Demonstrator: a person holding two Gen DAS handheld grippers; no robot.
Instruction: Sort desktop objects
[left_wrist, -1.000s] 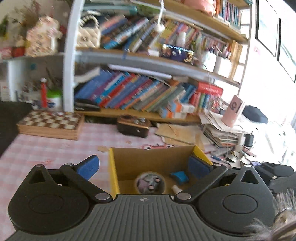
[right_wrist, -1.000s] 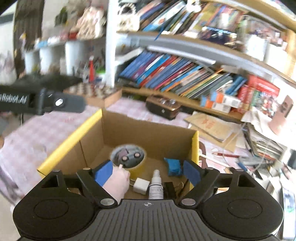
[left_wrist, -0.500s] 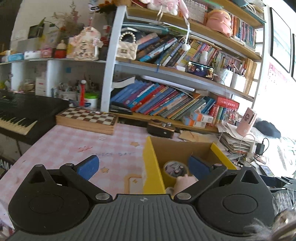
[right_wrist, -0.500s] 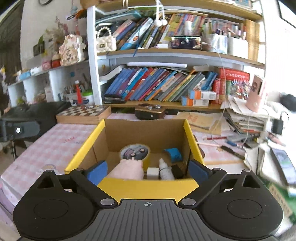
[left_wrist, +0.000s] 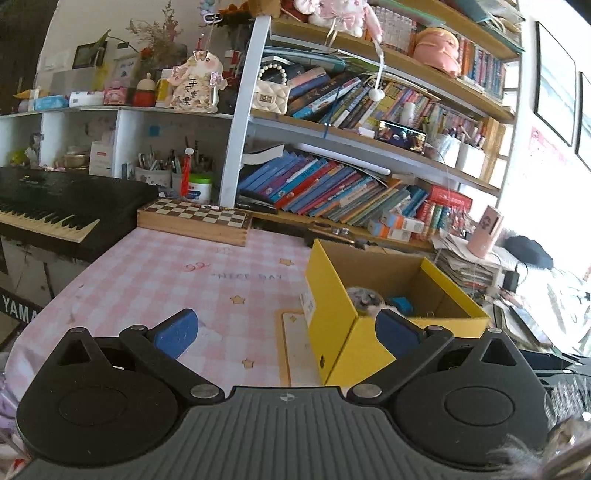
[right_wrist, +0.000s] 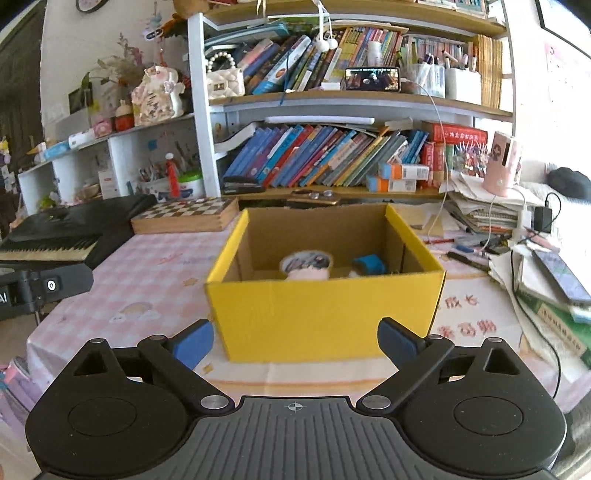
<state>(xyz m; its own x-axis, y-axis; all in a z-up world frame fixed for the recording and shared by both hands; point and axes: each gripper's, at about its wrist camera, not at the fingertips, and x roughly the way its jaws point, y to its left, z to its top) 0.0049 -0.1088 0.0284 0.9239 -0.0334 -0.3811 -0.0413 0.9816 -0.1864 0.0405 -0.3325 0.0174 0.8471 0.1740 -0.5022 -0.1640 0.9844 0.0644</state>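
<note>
- Both grippers, left and right, gape empty.
- Box sits mid-table; keep clear of its yellow front wall.
- Next, pick pens off the table's right edge.

The box is cardboard, smooth matt yellow outside, raw brown inside. Under it the tablecloth looks like soft matt cloth, pink-checked and faintly creased. The chessboard at the table's far edge is wood with a light sheen. The tape roll in the box has a glossy face. Both the left gripper and the right gripper are matt black plastic, ribbed on the body, with blue rubbery-looking pads and small bright metal pins. At the right edge lie rough stacks of paper.
</note>
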